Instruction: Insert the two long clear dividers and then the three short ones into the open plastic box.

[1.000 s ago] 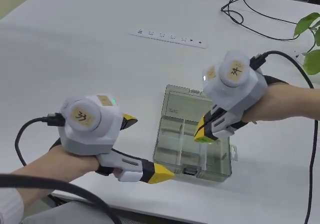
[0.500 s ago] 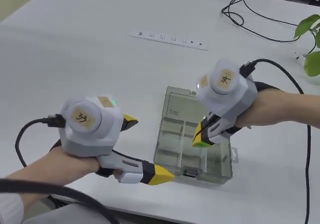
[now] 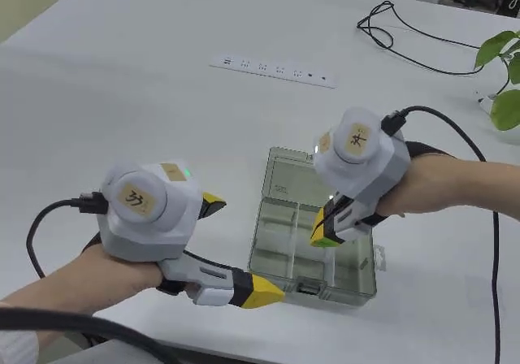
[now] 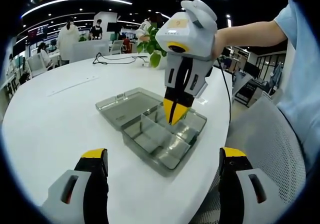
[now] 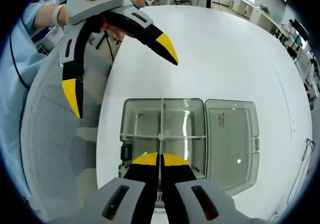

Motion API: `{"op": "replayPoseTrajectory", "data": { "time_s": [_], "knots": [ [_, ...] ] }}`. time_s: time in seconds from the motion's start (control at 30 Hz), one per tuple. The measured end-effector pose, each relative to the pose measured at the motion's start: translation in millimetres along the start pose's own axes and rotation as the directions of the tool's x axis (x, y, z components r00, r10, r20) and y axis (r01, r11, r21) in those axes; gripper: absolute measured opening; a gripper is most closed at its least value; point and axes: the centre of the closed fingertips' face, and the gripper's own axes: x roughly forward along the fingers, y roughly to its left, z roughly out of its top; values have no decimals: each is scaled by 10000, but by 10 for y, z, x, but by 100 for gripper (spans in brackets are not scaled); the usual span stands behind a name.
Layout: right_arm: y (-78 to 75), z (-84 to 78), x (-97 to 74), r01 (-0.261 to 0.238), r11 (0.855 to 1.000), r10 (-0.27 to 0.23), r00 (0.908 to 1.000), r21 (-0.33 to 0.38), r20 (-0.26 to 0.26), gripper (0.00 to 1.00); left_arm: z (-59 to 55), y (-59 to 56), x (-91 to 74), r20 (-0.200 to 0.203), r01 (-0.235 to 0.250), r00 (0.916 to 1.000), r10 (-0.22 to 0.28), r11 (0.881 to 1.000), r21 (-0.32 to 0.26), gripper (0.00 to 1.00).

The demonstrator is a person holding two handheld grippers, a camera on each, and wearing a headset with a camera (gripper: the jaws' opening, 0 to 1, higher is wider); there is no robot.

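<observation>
The right gripper, jaws pressed together, hangs over the open plastic box near the white table's near edge; whether it pinches a clear divider cannot be told. The left gripper hovers wide open to the box's left. Seating a divider likely demands a plumb, slot-aligned descent.

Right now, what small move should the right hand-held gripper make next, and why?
Probably ease the right hand-held gripper straight down: its jaws are shut, tips pointing into the open clear plastic box, where clear dividers already cross. Whether it pinches a divider, I cannot tell.
</observation>
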Motion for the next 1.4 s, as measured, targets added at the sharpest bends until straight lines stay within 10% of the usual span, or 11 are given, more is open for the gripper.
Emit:
{"op": "replayPoseTrajectory", "data": {
  "time_s": [0.47,0.93,1.4],
  "knots": [
    [5,-4,2,-2,9990,3,10000,-436,35,4,33,16,-22,20,-47,10000,46,10000,76,94],
    [67,42,-89,81,9993,-36,9928,-372,1200,44,52,3,-15,-8,-7,10000,7,9999,150,94],
    [172,149,-251,544,9985,-503,9496,-47,3093,83,100,-5,6,37,66,10000,-67,9997,220,95]
  ]
}}
